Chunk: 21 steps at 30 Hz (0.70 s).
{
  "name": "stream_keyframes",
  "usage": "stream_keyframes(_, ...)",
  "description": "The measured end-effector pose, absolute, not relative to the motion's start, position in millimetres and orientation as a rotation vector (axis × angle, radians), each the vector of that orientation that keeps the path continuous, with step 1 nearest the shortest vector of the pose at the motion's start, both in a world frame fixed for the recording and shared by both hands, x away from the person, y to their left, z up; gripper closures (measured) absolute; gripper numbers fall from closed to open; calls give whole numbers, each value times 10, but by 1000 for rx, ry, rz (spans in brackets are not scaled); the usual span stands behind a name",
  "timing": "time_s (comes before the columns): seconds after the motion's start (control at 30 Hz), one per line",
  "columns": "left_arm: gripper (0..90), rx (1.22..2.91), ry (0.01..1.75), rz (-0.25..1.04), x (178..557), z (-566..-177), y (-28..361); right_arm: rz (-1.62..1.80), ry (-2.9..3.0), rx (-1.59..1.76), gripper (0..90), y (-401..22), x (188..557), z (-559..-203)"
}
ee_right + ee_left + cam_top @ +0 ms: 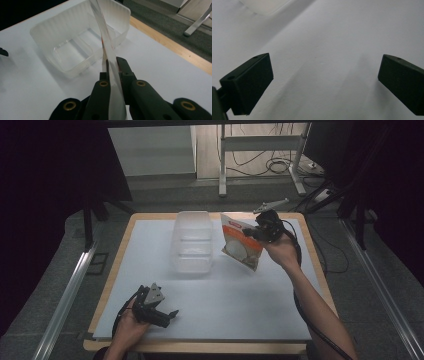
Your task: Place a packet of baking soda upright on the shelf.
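A white snack bag [241, 245] with an orange band hangs in the air just right of a clear plastic bin [192, 241] at the back of the table. My right gripper [251, 232] is shut on the bag's upper right edge. In the right gripper view the bag [110, 57] runs edge-on between the closed jaws, with the bin [80, 37] behind it, holding nothing. My left gripper [171, 315] rests low near the table's front left, jaws wide open. Its fingers [249, 85] frame bare white tabletop.
The white table top [215, 305] has a wooden rim [312, 245]. Beyond the far edge stand a metal desk frame [260, 150] and loose cables [280, 167] on the floor. Dark curtains flank both sides.
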<state>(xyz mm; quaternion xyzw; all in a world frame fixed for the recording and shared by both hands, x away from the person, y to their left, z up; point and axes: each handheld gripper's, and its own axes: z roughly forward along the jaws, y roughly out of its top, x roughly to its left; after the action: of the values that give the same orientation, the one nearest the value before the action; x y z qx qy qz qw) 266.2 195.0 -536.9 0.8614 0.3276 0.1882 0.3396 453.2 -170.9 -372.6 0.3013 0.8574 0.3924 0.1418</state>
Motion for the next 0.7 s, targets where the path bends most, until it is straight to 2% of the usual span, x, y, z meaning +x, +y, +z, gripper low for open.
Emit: stream_keyframes(0.7,0,2186,851,452,2660,-5333,2002,1151,2462,814,888,-1468,4787,-3296)
